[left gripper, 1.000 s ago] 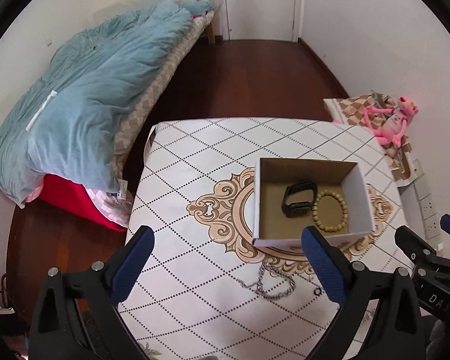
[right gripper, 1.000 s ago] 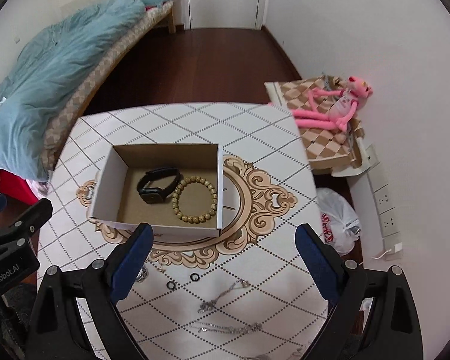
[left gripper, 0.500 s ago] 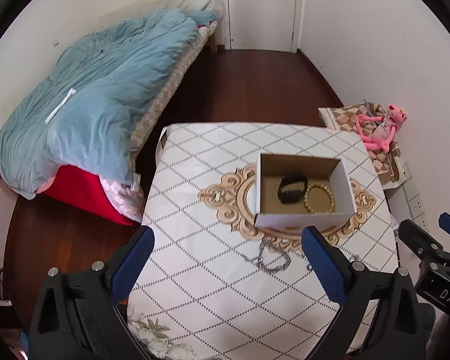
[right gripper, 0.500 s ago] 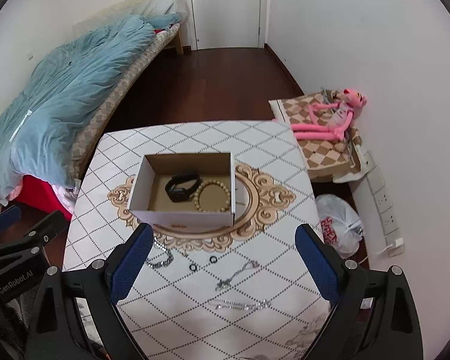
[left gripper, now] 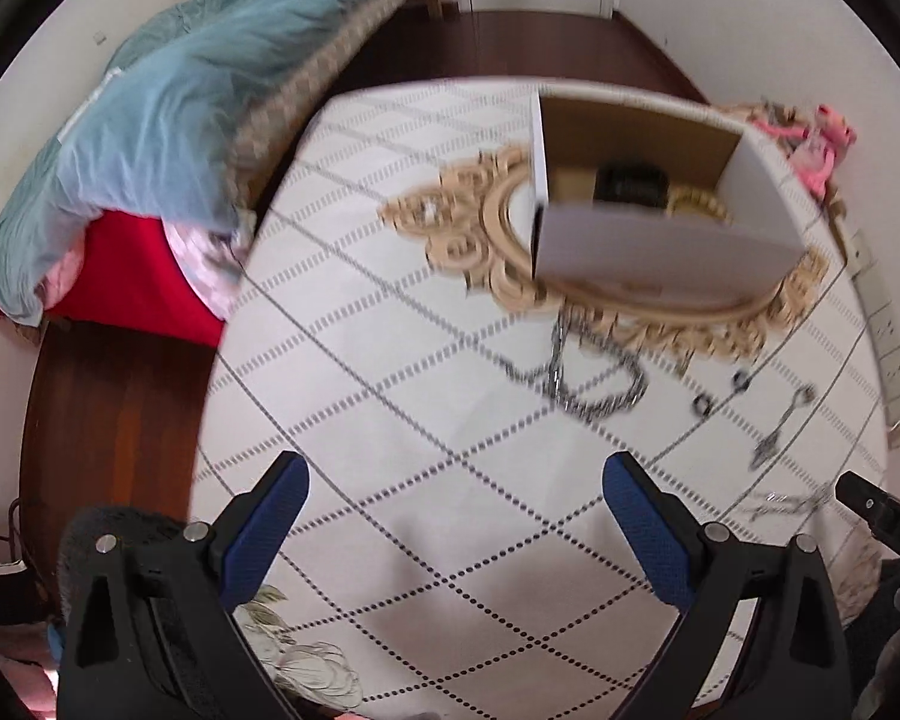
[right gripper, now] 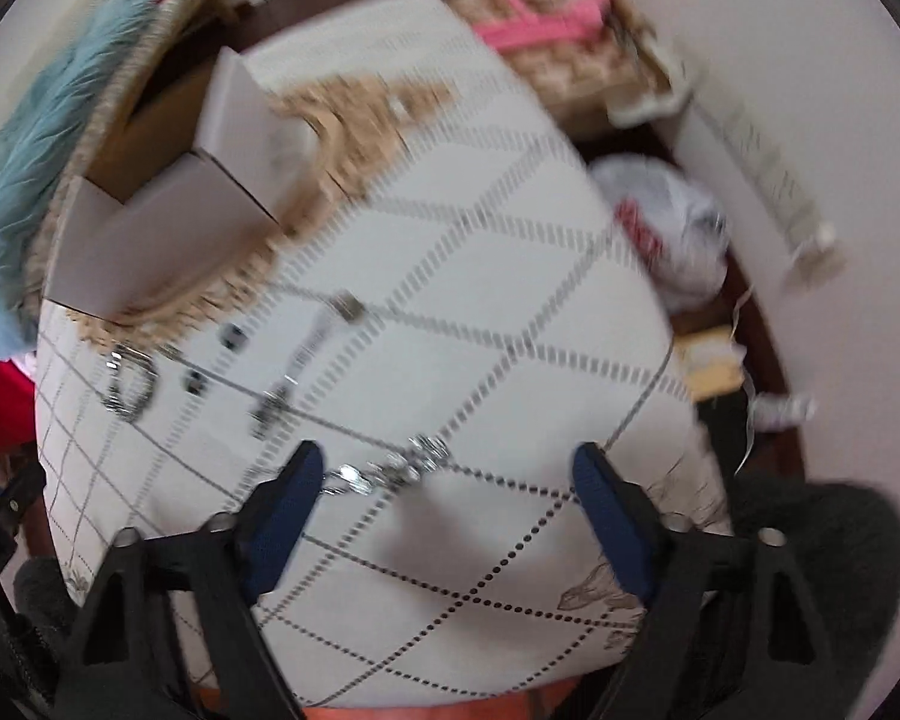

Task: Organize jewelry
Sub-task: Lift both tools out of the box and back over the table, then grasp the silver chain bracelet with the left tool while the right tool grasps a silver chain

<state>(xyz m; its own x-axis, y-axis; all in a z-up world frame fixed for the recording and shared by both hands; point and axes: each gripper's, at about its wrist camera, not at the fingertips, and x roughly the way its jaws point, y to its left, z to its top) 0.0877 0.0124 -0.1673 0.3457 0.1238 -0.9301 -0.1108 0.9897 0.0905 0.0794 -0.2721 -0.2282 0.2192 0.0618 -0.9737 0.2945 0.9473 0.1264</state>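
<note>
A white cardboard box (left gripper: 660,240) stands on the patterned table and holds a black watch (left gripper: 630,183) and a beaded bracelet (left gripper: 699,207). A thick silver chain (left gripper: 588,384), two small dark rings (left gripper: 703,403) and a thin necklace (left gripper: 780,426) lie in front of it. My left gripper (left gripper: 456,516) is open and empty, low over the table's near part. My right gripper (right gripper: 447,501) is open and empty, just above a silver necklace (right gripper: 390,468). The box (right gripper: 168,222), chain (right gripper: 129,384) and rings (right gripper: 195,381) show blurred in the right wrist view.
A bed with a blue duvet (left gripper: 180,78) stands left of the table. A pink plush toy (left gripper: 822,144) and a power strip (left gripper: 882,324) lie on the right by the wall. A white plastic bag (right gripper: 672,228) sits on the floor right of the table (right gripper: 510,360).
Both grippers have dropped from high above down close to the table. The right gripper has swung right and now hovers over the silver necklace. Both stay open.
</note>
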